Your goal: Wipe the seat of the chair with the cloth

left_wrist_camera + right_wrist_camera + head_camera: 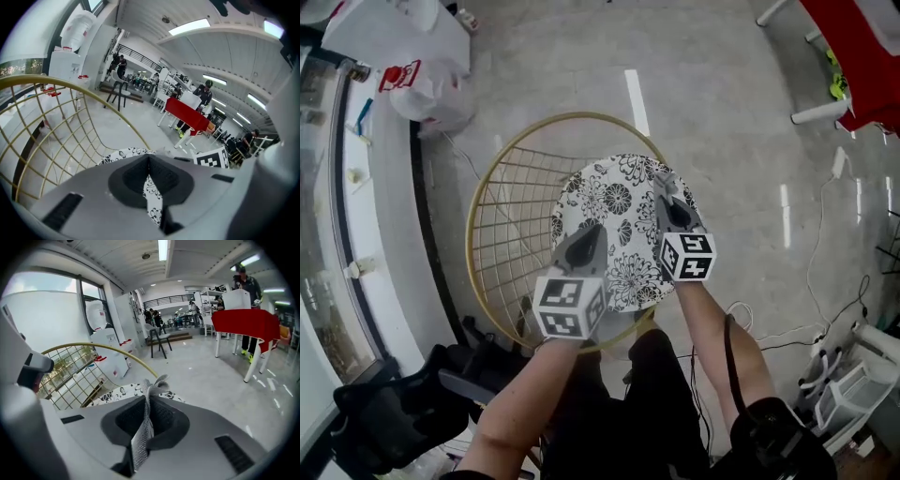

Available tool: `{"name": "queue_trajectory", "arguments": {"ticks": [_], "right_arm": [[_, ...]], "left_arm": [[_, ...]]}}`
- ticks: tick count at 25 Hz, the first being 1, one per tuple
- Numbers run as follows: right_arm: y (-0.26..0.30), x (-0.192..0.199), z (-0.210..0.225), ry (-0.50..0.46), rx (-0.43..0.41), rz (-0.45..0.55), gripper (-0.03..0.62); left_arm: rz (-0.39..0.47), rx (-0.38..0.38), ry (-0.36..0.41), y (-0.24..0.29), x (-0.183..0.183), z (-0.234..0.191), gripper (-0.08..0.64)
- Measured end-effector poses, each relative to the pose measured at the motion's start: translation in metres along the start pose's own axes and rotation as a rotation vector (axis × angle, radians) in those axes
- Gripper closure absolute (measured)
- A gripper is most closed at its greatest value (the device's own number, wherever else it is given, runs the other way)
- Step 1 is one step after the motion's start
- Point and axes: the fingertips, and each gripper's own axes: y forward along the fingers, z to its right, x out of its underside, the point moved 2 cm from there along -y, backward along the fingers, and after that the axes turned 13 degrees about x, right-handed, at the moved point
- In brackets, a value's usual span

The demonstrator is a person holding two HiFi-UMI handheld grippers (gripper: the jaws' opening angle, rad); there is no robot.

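Note:
A round chair with a gold wire frame [502,211] stands in front of me, and a black-and-white floral seat cushion [614,202] lies on it. My left gripper [589,236] is over the cushion's near left part, shut on a fold of the floral fabric [152,197]. My right gripper [672,202] is over the cushion's right side, shut on a grey waffle cloth [148,397] that bunches up past the jaws. In the head view a bit of the cloth [664,180] shows just beyond the right gripper.
White plastic bags [422,66] lie on the floor at the far left. A red table [853,56] with white legs stands at the far right. Cables [825,253] run along the floor at right. A black bag [384,412] sits near left, a white rack [853,384] near right.

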Motion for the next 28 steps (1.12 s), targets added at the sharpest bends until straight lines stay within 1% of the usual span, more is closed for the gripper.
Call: {"name": "queue_trajectory", "arguments": {"ticks": [3, 6, 8, 11, 14, 18, 21, 24, 28], "right_arm": [[-0.004, 0.005, 0.032, -0.023, 0.061, 0.004, 0.571], [0.000, 0.014, 0.058, -0.023, 0.115, -0.002, 0.571], [0.006, 0.023, 0.070, -0.020, 0.145, -0.016, 0.571], [0.014, 0.040, 0.074, -0.010, 0.172, -0.041, 0.571], [0.021, 0.050, 0.067, -0.007, 0.175, -0.043, 0.571], [0.029, 0.063, 0.045, -0.017, 0.156, -0.056, 0.571], [0.033, 0.072, 0.030, -0.035, 0.138, -0.073, 0.571], [0.035, 0.078, 0.013, -0.042, 0.115, -0.088, 0.571], [0.039, 0.083, -0.019, -0.047, 0.063, -0.104, 0.571]], "left_arm": [[-0.007, 0.009, 0.019, 0.013, -0.001, 0.009, 0.552], [-0.018, 0.012, 0.031, 0.025, 0.003, 0.012, 0.552], [-0.039, 0.017, 0.038, 0.032, 0.010, 0.011, 0.552], [-0.068, 0.015, 0.068, 0.033, 0.019, 0.006, 0.552], [-0.081, -0.005, 0.110, 0.029, 0.024, -0.003, 0.552], [-0.081, -0.032, 0.059, 0.017, 0.035, -0.019, 0.552], [-0.074, -0.037, 0.018, 0.005, 0.040, -0.026, 0.552], [-0.074, -0.054, 0.007, -0.008, 0.045, -0.033, 0.552], [-0.055, -0.096, -0.012, -0.025, 0.049, -0.043, 0.552]]}}
